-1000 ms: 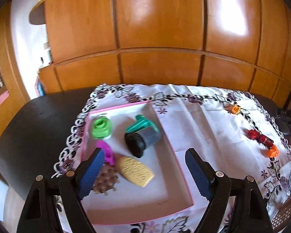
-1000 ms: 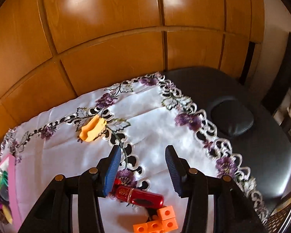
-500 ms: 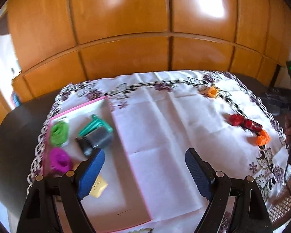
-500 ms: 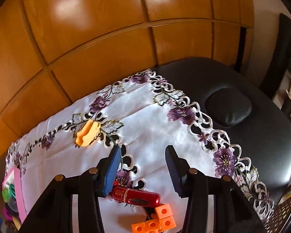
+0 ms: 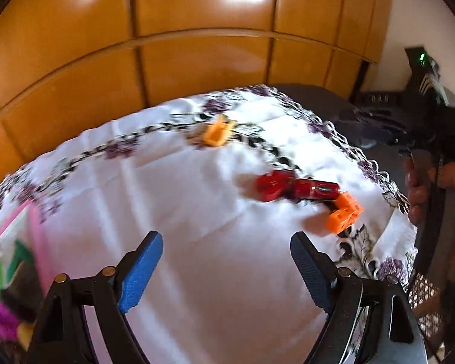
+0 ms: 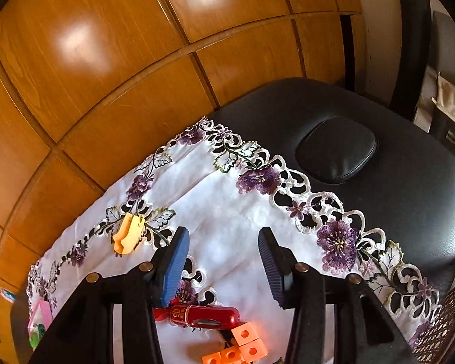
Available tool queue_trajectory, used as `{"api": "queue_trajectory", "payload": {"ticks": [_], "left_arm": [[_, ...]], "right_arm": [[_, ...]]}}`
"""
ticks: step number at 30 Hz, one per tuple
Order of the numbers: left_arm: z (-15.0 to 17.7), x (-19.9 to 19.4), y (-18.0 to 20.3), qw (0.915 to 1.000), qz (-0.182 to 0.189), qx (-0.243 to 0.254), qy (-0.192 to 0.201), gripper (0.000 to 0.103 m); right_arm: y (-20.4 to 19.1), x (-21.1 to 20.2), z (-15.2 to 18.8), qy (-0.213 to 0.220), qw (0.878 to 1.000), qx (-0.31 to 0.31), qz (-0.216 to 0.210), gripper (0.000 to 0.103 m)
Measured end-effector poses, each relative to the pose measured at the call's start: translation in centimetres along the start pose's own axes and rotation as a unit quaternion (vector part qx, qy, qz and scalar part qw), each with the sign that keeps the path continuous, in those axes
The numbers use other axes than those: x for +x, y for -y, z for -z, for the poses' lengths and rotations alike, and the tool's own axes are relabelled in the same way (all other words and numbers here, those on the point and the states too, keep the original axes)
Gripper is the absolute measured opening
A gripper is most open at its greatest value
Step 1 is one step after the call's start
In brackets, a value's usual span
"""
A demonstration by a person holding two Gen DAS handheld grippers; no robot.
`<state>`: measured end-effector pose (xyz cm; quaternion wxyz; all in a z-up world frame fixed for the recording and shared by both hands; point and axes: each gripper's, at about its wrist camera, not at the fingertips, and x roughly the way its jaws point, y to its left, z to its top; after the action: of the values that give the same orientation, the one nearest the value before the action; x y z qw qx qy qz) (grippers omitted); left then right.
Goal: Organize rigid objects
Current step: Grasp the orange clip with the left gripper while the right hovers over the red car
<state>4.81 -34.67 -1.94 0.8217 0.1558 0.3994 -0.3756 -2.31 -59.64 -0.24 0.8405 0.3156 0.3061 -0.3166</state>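
Note:
My left gripper (image 5: 227,261) is open and empty above the white embroidered cloth (image 5: 215,273). Ahead to the right lie a red pocket knife (image 5: 297,188) and an orange block piece (image 5: 344,212). A small orange clip (image 5: 217,133) lies farther back. The pink tray (image 5: 38,236) with several toys is at the left edge. My right gripper (image 6: 224,257) is open and empty, just above the red pocket knife (image 6: 206,317) and the orange blocks (image 6: 242,345). The orange clip (image 6: 129,233) shows to its left.
A wooden panelled wall (image 5: 197,45) runs behind the black padded table (image 6: 394,166). The hand with the other gripper (image 5: 433,188) is at the right edge of the left wrist view. The cloth's lace edge (image 6: 333,227) lies to the right.
My left gripper has swung right, away from the pink tray and toward the red knife and orange blocks. My right gripper has barely shifted and stays open.

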Motion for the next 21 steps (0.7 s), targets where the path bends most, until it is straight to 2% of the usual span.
{"api": "queue_trajectory", "payload": {"ticks": [5, 8, 12, 15, 21], "left_arm": [[-1.6, 2.9, 2.9, 0.9987, 0.035, 0.035, -0.010, 0.087], [-2.7, 4.2, 2.9, 0.9984, 0.002, 0.055, -0.007, 0.086], [-5.8, 5.5, -0.4, 1.0000, 0.005, 0.005, -0.006, 0.086], [-8.6, 7.0, -2.5, 0.9997, -0.014, -0.016, 0.009, 0.086], [-11.6, 11.2, -2.7, 0.9994, -0.029, 0.015, 0.003, 0.085]], "right_arm": [[0.7, 0.3, -0.1, -0.013, 1.000, 0.020, -0.013, 0.048], [0.8, 0.8, 0.0, -0.026, 0.999, 0.026, -0.021, 0.048], [0.4, 1.1, 0.1, -0.035, 0.999, 0.020, -0.030, 0.048], [0.2, 1.3, 0.2, -0.041, 0.998, 0.015, -0.035, 0.048], [-0.1, 1.9, 0.3, -0.055, 0.998, 0.011, -0.042, 0.048]]}}
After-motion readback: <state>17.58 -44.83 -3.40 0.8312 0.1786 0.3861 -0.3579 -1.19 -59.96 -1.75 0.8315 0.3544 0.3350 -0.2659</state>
